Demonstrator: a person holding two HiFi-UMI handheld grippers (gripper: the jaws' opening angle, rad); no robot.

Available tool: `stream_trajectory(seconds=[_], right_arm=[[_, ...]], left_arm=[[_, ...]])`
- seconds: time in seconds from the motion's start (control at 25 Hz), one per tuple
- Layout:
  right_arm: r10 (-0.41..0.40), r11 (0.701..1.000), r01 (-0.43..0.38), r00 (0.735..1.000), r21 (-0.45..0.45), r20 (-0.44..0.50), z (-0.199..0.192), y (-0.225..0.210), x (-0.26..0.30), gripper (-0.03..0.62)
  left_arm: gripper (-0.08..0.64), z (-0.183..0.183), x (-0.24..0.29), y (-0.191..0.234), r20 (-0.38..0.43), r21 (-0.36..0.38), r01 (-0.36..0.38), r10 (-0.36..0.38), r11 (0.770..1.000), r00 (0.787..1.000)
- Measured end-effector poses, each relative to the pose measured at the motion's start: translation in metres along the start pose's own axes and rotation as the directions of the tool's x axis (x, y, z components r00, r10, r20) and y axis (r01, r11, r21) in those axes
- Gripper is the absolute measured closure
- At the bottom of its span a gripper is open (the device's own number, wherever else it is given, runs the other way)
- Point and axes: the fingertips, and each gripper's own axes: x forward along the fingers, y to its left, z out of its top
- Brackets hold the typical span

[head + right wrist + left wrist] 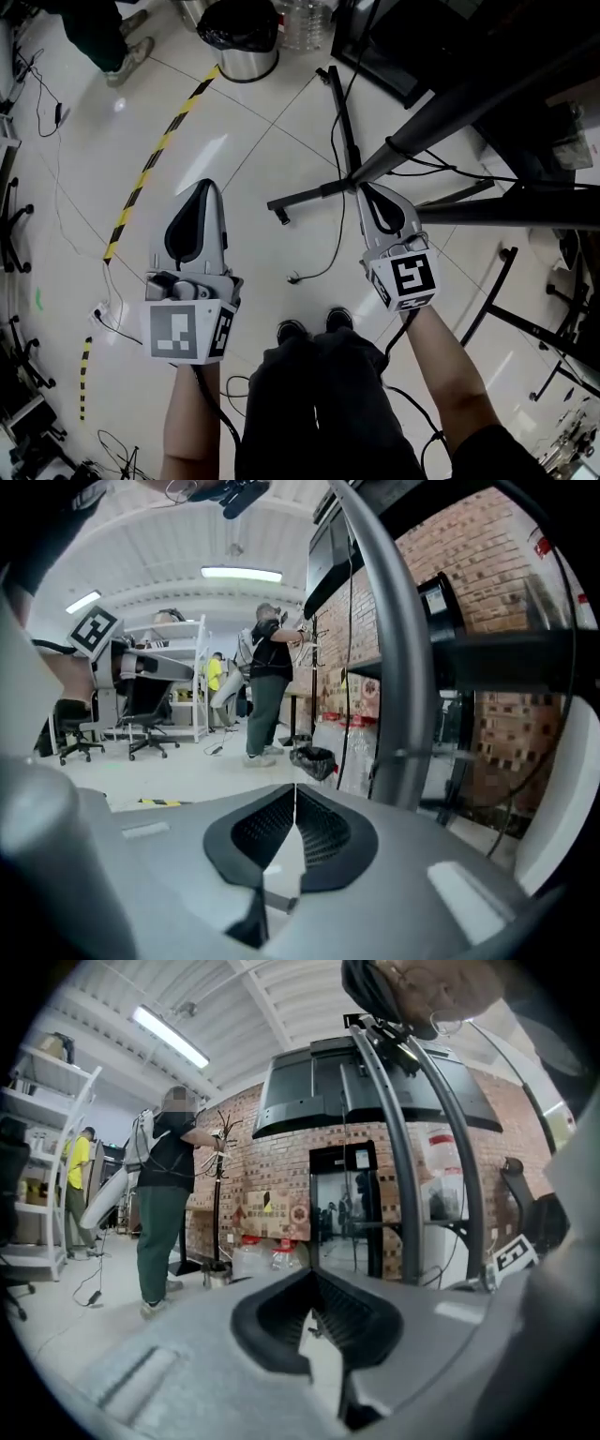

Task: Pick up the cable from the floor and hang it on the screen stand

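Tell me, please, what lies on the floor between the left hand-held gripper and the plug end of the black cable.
Only bare floor tile lies between the left hand-held gripper and the cable's plug end, as the head view shows.

Both tools are smooth grey shells tapering to a narrow tip: the left hand-held gripper and the right hand-held gripper. Black ribbed pads line the jaws. Each carries a white cube printed with black square markers, and black cables trail behind. The person wears dark clothing and black shoes.
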Motion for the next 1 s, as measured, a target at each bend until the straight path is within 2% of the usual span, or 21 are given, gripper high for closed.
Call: stream_trajectory(seconds=[0.24, 0.44, 0.52, 0.64, 0.8, 1.0], right_arm=[[0.001, 0.999, 0.002, 0.995, 0.037, -0.098, -0.106, -0.007, 0.019, 0.56], [0.008, 0.998, 0.001, 0.99, 0.066, -0.142, -0.166, -0.012, 0.033, 0.544], [0.022, 0.995, -0.006, 0.985, 0.095, -0.17, -0.189, -0.012, 0.039, 0.515], [0.044, 0.993, -0.017, 0.972, 0.119, -0.231, -0.229, -0.008, 0.045, 0.494], [0.045, 0.992, -0.007, 0.949, 0.123, -0.313, -0.28, -0.01, 0.053, 0.462], [0.058, 0.984, 0.015, 0.917, 0.179, -0.395, -0.329, -0.014, 0.062, 0.426]], left_arm=[[0.56, -0.063, 0.023, 0.003, -0.003, 0.01, 0.017, -0.017, 1.0, 1.0], [0.56, -0.107, 0.043, 0.006, -0.002, 0.01, 0.029, -0.029, 1.0, 1.0], [0.56, -0.117, 0.05, 0.004, 0.012, 0.005, 0.043, -0.043, 0.999, 0.999], [0.56, -0.126, 0.059, -0.002, 0.052, -0.015, 0.078, -0.077, 0.997, 0.996], [0.56, -0.15, 0.063, 0.007, 0.011, 0.013, 0.057, -0.057, 0.998, 0.998], [0.56, -0.163, 0.068, 0.015, 0.016, 0.017, 0.054, -0.054, 0.998, 0.998]])
